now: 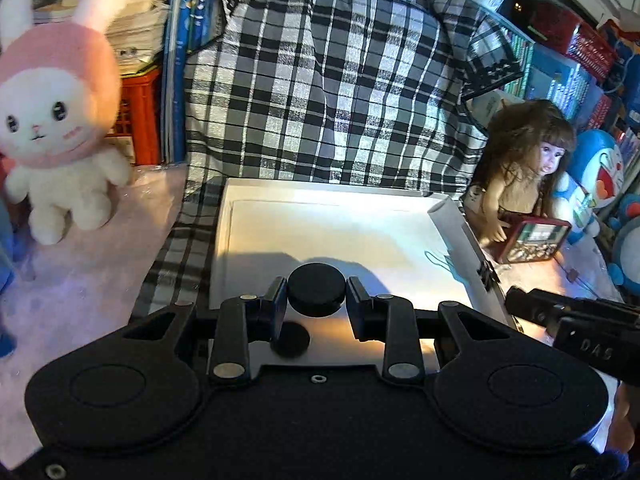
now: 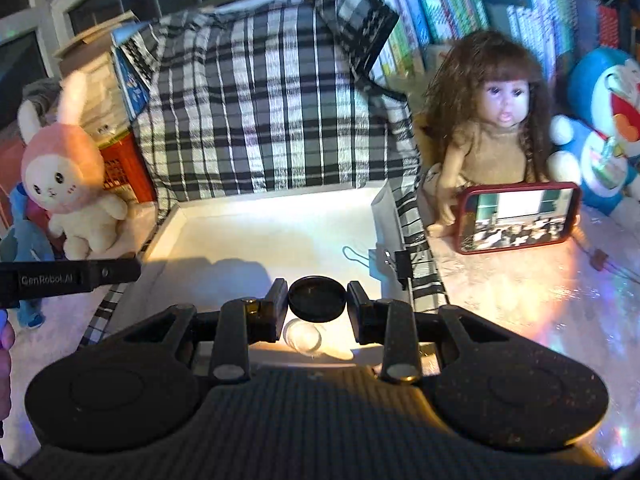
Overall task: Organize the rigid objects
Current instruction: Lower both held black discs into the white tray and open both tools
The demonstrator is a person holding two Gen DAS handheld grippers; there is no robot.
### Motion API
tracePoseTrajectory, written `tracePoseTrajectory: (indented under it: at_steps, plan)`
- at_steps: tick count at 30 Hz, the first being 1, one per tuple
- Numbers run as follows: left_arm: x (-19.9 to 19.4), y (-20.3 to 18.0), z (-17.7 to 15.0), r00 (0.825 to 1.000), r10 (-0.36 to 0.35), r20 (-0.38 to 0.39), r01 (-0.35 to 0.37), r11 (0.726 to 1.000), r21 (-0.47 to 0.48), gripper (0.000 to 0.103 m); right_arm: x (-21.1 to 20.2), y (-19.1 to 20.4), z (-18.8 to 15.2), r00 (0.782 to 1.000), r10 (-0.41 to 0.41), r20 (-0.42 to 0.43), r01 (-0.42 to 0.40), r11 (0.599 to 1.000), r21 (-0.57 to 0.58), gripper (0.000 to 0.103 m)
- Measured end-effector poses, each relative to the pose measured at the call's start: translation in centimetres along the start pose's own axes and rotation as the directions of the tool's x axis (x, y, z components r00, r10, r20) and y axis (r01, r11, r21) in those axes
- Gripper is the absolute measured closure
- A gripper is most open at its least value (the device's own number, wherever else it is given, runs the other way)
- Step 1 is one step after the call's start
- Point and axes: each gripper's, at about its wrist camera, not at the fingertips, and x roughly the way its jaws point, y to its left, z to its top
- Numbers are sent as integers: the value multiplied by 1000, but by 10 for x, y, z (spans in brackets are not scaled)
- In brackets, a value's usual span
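Note:
In the left wrist view, my left gripper is shut on a small round black-capped object; a dark round part shows below it. It hangs over the near end of a shallow white box. In the right wrist view, my right gripper is shut on a similar black-capped object with a clear glassy body under the cap, also above the white box. Each gripper's arm shows at the edge of the other's view: the right gripper's and the left gripper's.
Black-and-white plaid cloth lies behind and under the box. A pink-hooded plush rabbit stands on the left. A doll sits on the right behind a red-cased phone, beside a blue plush. A binder clip grips the box's right wall. Books line the back.

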Motion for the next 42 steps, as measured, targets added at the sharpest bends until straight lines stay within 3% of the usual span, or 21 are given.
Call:
tracePoseTrajectory:
  at_steps: [7, 17, 34, 42]
  plan:
    - [52, 0, -1, 996, 43, -73, -44, 999, -3, 73, 51, 6, 6, 994, -7, -106, 6, 1000, -12, 66]
    - [80, 6, -14, 992, 80, -93, -78, 997, 26, 73, 92, 15, 1, 989, -31, -144, 24, 999, -48, 66]
    - [93, 6, -23, 991, 103, -82, -99, 994, 43, 73, 108, 18, -5, 986, -76, -148, 64, 994, -85, 66]
    - [92, 4, -25, 992, 108, -66, -104, 992, 68, 73, 104, 16, -4, 989, -60, -134, 51, 996, -74, 62]
